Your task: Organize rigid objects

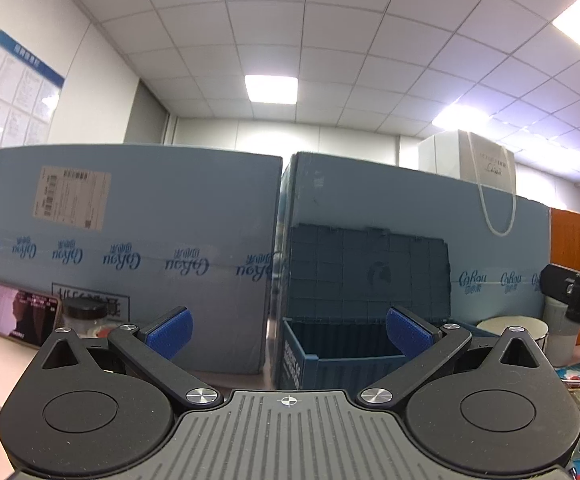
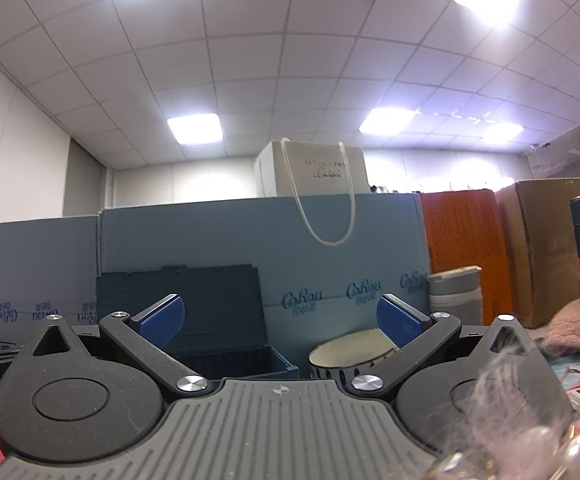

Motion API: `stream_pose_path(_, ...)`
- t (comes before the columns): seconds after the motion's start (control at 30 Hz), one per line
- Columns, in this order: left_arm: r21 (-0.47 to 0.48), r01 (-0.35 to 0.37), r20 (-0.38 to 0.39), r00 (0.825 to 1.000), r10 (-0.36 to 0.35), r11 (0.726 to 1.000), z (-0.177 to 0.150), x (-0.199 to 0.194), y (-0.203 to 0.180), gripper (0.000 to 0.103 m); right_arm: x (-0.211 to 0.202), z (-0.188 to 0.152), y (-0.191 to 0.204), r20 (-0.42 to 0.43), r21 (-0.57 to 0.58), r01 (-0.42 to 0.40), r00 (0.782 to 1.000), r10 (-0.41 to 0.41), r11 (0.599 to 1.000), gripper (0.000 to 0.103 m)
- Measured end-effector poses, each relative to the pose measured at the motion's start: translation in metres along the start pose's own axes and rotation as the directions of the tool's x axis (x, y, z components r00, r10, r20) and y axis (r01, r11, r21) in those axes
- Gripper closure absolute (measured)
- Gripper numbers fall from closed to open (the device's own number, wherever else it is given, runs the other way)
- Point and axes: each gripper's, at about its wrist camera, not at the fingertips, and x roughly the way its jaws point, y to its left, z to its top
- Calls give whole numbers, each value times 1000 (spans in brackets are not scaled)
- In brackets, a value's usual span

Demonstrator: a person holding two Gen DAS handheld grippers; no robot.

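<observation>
**A:** Start with the left wrist view. Your left gripper (image 1: 288,332) has its jaws spread wide with nothing between the blue pads (image 1: 170,330). The open blue storage bin (image 1: 329,354) sits just beyond them, slightly right of centre, its lid (image 1: 369,272) propped up against the big blue cartons (image 1: 150,240).

**B:** So what should I go for on that side?

**A:** My guess is the bin is where the loose things belong. Near left there is a phone (image 1: 18,312) leaning up and a dark-lidded jar (image 1: 86,314) just beside it; far right you catch the rim of a cream bowl (image 1: 513,326). You are pointed level and high — tip the gripper down before you choose, because the table itself is hardly in sight.

**B:** And the right wrist view?

**A:** Your right gripper (image 2: 280,318) is just as wide open and empty. The same bin (image 2: 234,356) lies left of centre, and the cream bowl (image 2: 349,350) sits close in front, partly behind the right finger (image 2: 399,322). A grey-lidded tumbler (image 2: 455,296) stands further right, by the orange box (image 2: 465,248).

**B:** Is the bowl the easy one?

**A:** Probably the nearest, though a round rim is awkward — come in over one wall so a pad lands inside and one outside, and close slowly. Something pearly and fuzzy (image 2: 529,432) blurs the near right corner; I cannot tell what it is, so keep clear of it.
</observation>
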Motion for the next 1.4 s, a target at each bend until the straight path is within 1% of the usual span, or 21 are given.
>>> stream_pose_path(0.07,-10,32,-38,999,-32,999,4,3,0,0,-2,7,0,-34,13,14,999,-14,1000,0)
stream_pose_path(0.13,-47,97,-84,991,-100,994,9,5,2,0,-4,14,-3,-59,18,16,998,-15,1000,0)
stream_pose_path(0.23,-96,208,-179,958,-223,973,20,10,0,0,-8,27,-10,-102,40,5,995,-1,999,0)
stream_pose_path(0.33,-84,269,-222,933,-282,959,37,9,-8,0,-13,40,-20,-131,52,-1,991,8,999,0)
stream_pose_path(0.4,-61,317,-266,909,-321,947,49,11,-16,0,-16,49,-28,-145,50,6,989,1,999,0)
stream_pose_path(0.43,-60,347,-304,887,-348,936,55,14,-21,0,-18,53,-33,-154,52,12,988,-4,999,0)
stream_pose_path(0.47,-70,383,-350,855,-382,921,60,17,-27,0,-18,57,-39,-168,58,18,986,-8,998,0)
stream_pose_path(0.5,-92,426,-403,810,-425,900,62,23,-33,0,-19,61,-44,-189,69,23,982,-10,997,0)
stream_pose_path(0.57,-163,513,-511,687,-517,843,63,35,-46,0,-18,67,-56,-247,111,39,969,-11,993,0)
stream_pose_path(0.6,-202,548,-534,633,-561,811,62,40,-53,0,-17,69,-62,-286,128,49,958,-11,991,0)
stream_pose_path(0.63,-224,568,-538,605,-586,792,60,43,-58,0,-16,71,-68,-322,147,58,947,-8,987,0)
stream_pose_path(0.67,-226,574,-544,597,-590,788,59,45,-64,0,-14,72,-75,-359,161,69,933,-7,985,0)
stream_pose_path(0.7,-215,578,-549,594,-587,787,59,47,-72,0,-12,72,-82,-399,168,87,917,-13,982,0)
stream_pose_path(0.8,-212,602,-556,573,-602,770,59,52,-83,0,-10,69,-104,-500,176,176,863,-66,969,0)
stream_pose_path(0.87,-214,613,-549,569,-613,761,61,54,-89,0,-11,64,-121,-551,180,239,828,-103,954,0)
stream_pose_path(1.03,-222,628,-542,556,-630,746,60,58,-88,0,-6,42,-154,-702,150,388,689,-178,909,0)
stream_pose_path(1.13,-229,625,-547,552,-630,747,57,62,-81,0,1,27,-160,-755,106,447,617,-221,888,2)
stream_pose_path(1.2,-239,621,-545,550,-632,746,55,64,-76,0,7,19,-163,-783,67,501,562,-266,863,5)
stream_pose_path(1.3,-269,602,-548,546,-634,752,53,72,-68,0,18,6,-164,-810,68,546,519,-273,835,19)
stream_pose_path(1.37,-286,591,-546,547,-635,755,52,76,-63,0,27,-1,-160,-825,40,554,488,-286,831,22)
stream_pose_path(1.4,-292,585,-543,549,-635,757,52,77,-61,0,31,-3,-154,-815,0,553,483,-320,833,26)
